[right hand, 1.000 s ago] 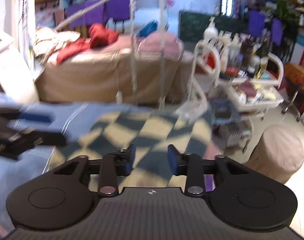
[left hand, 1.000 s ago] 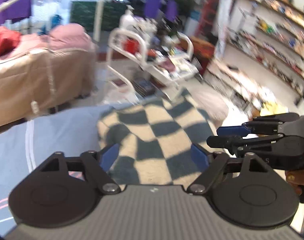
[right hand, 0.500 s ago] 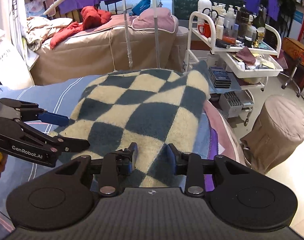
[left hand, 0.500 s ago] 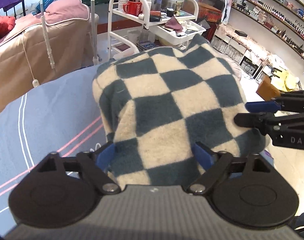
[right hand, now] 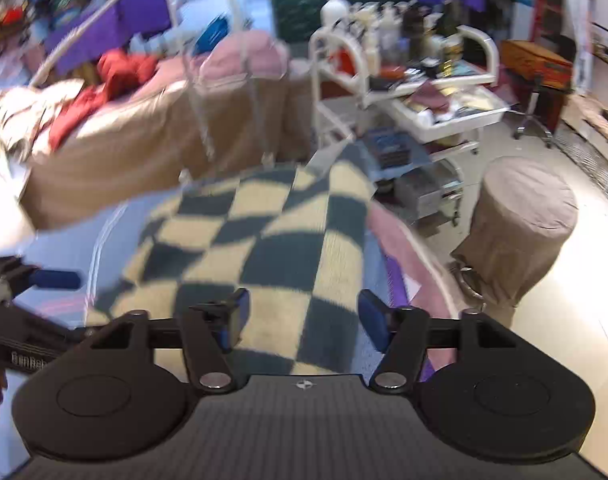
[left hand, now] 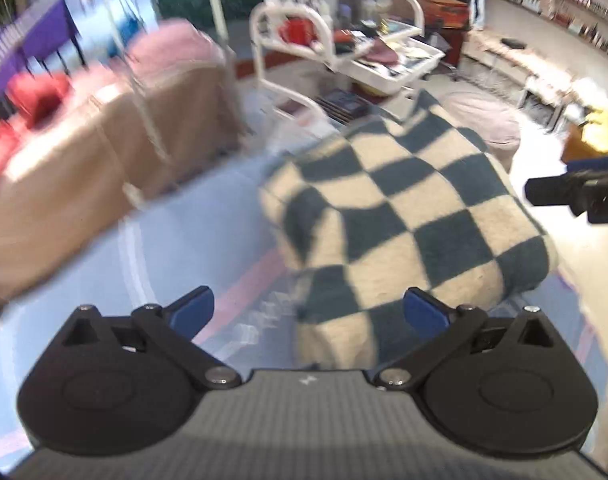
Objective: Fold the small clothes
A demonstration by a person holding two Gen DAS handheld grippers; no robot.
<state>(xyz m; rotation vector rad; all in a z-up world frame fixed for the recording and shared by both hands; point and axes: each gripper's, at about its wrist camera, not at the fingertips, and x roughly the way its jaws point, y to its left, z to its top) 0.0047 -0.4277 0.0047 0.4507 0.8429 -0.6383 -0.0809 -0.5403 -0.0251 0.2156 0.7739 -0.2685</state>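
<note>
**Both grippers held open**

The left gripper [left hand: 308, 312] is held low with its blue-padded fingers [left hand: 192, 312] spread wide, nothing between them. The right gripper [right hand: 302, 320] is opened too, less widely. Both views are blurred, so contact cannot be judged.

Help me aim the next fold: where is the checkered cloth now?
The checkered cloth lies on the blue table, ahead of both open grippers, nearer the right edge.

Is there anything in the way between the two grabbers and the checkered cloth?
Nothing visible. The checkered cloth lies on the blue sheet, right ahead of the open left gripper and the open right gripper. Only bare cloth and sheet show between their fingers; neither holds it.
</note>
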